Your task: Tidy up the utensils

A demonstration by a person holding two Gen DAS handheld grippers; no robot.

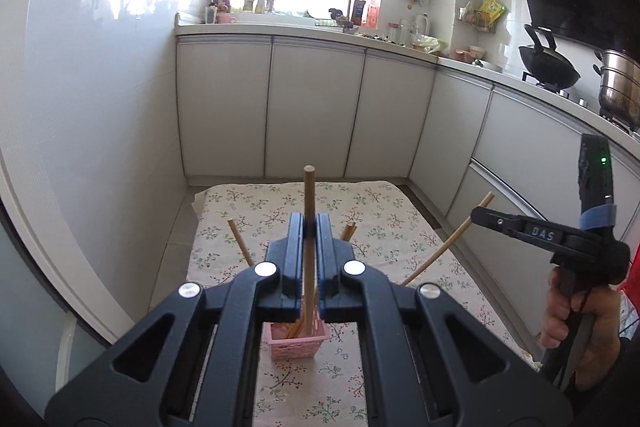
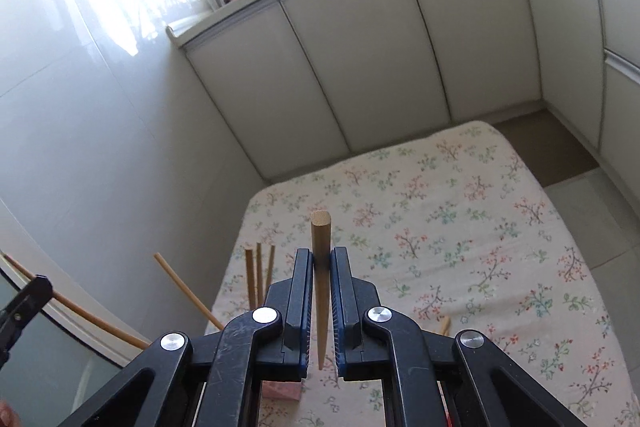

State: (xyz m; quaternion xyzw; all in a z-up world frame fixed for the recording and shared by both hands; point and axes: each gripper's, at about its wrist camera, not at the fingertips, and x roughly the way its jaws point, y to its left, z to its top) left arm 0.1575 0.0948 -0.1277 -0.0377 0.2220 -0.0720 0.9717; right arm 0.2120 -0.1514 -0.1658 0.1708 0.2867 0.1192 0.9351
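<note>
Each claw is clenched on one wooden chopstick. The left claw (image 1: 310, 227) grips its chopstick (image 1: 309, 195) upright, thick end up, directly above a small pink basket (image 1: 296, 341) standing on the floral-cloth bench (image 1: 380, 227); the lower tip appears to reach down into the basket, though the claw body hides exactly how deep. Several other chopsticks (image 1: 296, 331) already stand in that basket, leaning out at different angles, one (image 1: 240, 243) to the left and another (image 1: 348, 231) to the right of the claw. The right claw (image 2: 320, 259) holds a second chopstick (image 2: 320, 267) nearly vertical over the bench, its pointed tip hanging free between the jaws and well clear of the cloth; in the left wrist view this claw (image 1: 486, 217) sits off to the right of the basket, with its stick slanting down toward the middle. One more piece of wood (image 2: 444, 325) peeks out on the cloth beside the right claw, too hidden to identify with certainty. By my reading the sorting is well advanced: a handful of sticks are stowed, the left one is about to be let go, the right one comes after, and possibly a stray remains.
</note>
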